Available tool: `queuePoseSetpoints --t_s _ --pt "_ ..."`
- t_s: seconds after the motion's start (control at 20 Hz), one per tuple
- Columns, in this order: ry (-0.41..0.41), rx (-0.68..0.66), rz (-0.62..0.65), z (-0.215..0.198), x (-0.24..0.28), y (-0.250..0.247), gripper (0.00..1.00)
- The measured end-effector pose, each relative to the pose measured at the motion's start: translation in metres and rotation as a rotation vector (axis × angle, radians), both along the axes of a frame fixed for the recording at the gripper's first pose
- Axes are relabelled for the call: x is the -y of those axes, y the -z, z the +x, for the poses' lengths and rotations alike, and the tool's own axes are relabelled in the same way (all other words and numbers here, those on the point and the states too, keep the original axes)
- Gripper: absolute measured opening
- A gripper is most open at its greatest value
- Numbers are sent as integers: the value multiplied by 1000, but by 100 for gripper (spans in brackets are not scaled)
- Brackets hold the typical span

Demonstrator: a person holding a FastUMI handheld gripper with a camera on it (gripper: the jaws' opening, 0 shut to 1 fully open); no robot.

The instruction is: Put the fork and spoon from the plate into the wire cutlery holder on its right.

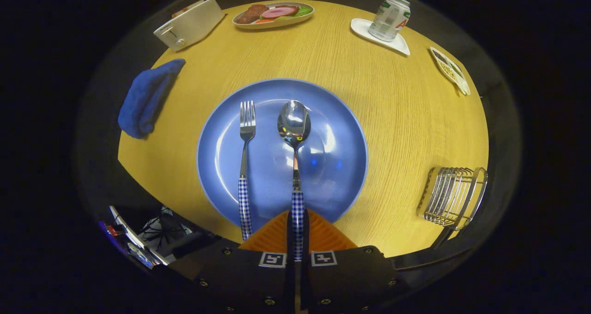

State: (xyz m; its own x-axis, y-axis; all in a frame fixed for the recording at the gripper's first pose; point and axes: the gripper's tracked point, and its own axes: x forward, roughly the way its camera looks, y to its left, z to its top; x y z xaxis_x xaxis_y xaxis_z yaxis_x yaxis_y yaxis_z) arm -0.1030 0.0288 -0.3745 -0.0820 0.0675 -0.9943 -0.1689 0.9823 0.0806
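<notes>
gripping spoon (294, 134) handle in tool (298, 221), bowl pointing straight ahead

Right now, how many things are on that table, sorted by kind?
Cutlery: 2, the fork and the spoon, whose handle sits between the closed claw fingers.
Dishes: 4, blue plate, food plate, white coaster dish, divided snack dish.
Can: 1
Toaster: 1
Blue cloth: 1
Wire cutlery holder: 1
Total: 10
</notes>
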Motion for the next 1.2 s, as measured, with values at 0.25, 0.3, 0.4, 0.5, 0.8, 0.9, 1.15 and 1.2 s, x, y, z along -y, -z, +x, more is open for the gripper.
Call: queuePoseSetpoints --t_s 0.25,0.3,0.4,0.5,0.8,0.9,1.15,1.2 --pt "-89 -40 -11 -15 43 -62 5" --pt "-100 -37 -30 -14 57 -74 5" --pt "-96 -36 -69 -22 86 -95 5" --pt "-59 -39 -87 -31 110 -117 5" --pt "13 -107 -133 -76 188 -149 5" --pt "18 -157 -141 -82 209 -149 5" --pt "-74 -305 -205 -71 253 -127 5" --pt "-100 -339 -217 -68 256 -123 5"
